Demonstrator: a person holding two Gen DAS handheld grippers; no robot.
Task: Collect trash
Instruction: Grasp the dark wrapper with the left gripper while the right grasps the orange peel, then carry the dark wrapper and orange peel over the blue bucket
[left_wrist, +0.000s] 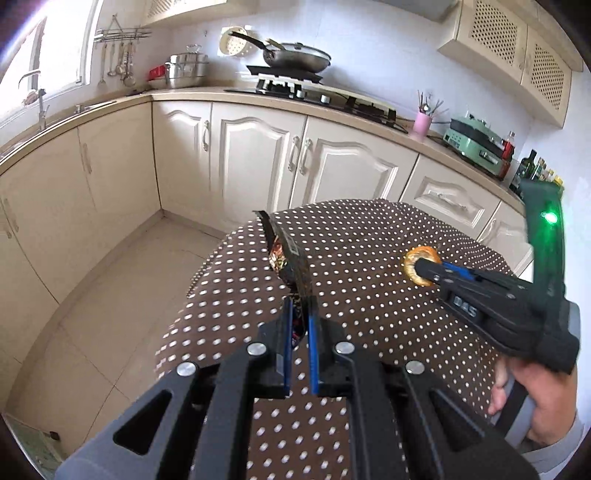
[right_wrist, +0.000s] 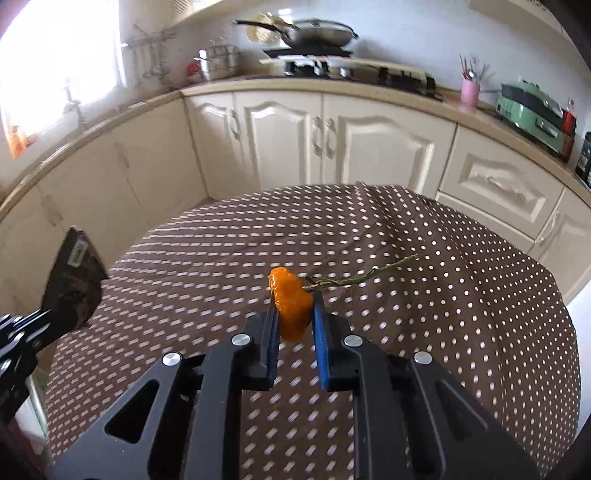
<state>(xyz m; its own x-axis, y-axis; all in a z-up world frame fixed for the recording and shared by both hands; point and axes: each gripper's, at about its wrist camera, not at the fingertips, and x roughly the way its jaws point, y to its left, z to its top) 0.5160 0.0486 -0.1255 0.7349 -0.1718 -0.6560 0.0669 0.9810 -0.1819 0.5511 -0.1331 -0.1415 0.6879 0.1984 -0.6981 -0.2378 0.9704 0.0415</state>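
While jaws pinch wrapper (left_wrist: 290, 258), seemingly peel (right_wrist: 291, 302) too.

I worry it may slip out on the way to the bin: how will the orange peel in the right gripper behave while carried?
The orange peel looks thin and curled, so probably light and somewhat floppy. The right gripper pinches only its lower part, so the free top may bend or swing. Its glossy skin could be slippery; the twig lies apart on the tablecloth.
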